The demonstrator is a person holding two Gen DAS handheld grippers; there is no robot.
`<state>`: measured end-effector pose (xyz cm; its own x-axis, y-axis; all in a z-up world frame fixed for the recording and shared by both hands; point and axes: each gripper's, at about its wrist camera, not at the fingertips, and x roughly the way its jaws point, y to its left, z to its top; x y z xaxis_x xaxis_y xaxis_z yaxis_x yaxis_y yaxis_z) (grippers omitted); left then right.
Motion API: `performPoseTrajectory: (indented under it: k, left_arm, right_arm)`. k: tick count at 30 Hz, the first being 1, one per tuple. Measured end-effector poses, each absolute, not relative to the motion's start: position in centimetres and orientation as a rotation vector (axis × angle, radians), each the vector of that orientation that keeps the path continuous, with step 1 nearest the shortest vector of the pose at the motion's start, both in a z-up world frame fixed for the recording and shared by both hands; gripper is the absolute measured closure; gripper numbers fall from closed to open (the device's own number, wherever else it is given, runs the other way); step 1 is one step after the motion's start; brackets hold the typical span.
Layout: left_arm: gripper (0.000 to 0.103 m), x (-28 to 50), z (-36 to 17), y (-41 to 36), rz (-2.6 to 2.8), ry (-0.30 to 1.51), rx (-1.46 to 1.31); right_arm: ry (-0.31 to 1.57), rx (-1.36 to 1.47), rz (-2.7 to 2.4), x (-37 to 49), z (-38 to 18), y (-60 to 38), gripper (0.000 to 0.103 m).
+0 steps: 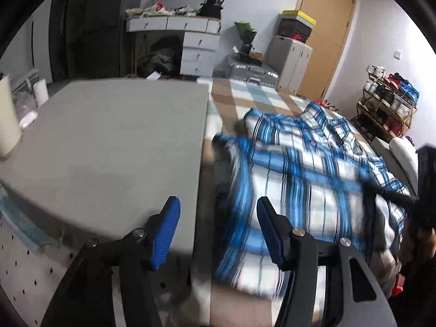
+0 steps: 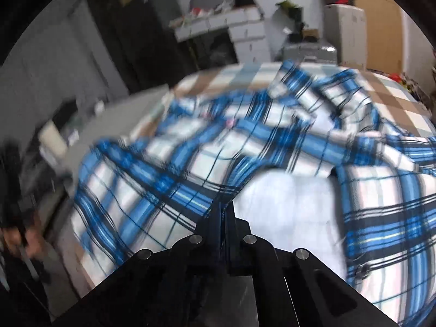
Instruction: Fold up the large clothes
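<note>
A blue, white and black plaid shirt [image 1: 305, 169] lies rumpled on a bed with a brown and pale blue checked cover [image 1: 245, 95]. My left gripper [image 1: 218, 203] hangs open at the shirt's left edge, its blue pads [image 1: 166, 234] holding nothing. In the right wrist view the shirt [image 2: 207, 147] spreads out blurred, part of it lifted into a ridge. My right gripper [image 2: 224, 211] is shut, its fingertips pinching a fold of the shirt. At the right edge of the left wrist view the right gripper [image 1: 425, 188] shows as a dark shape.
A grey flat surface [image 1: 109, 136] adjoins the bed on the left, with a white pegboard [image 1: 24, 269] nearer me. Behind stand a white dresser [image 1: 190, 38], a silver suitcase [image 1: 253, 72], stacked boxes [image 1: 294, 35], a wooden door [image 1: 327, 27] and a shoe rack [image 1: 387, 103].
</note>
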<state>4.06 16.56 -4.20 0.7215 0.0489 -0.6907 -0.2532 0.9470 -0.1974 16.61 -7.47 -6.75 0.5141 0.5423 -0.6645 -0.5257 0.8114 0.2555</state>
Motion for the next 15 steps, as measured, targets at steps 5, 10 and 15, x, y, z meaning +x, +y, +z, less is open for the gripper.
performPoseTrajectory:
  k: [5, 10, 15]
  left_arm:
    - [0.05, 2.7, -5.3, 15.7, 0.138, 0.798, -0.307]
    - [0.05, 3.6, -5.6, 14.8, 0.056, 0.813, -0.352]
    - [0.05, 6.3, -6.2, 14.6, 0.018, 0.802, -0.37]
  right_arm:
    - [0.848, 0.033, 0.563, 18.1, -7.6, -8.4, 0.102]
    - [0.883, 0.028, 0.545, 18.5, -8.8, -8.5, 0.099]
    - [0.896, 0.032, 0.556, 18.4, -9.3, -8.7, 0.099]
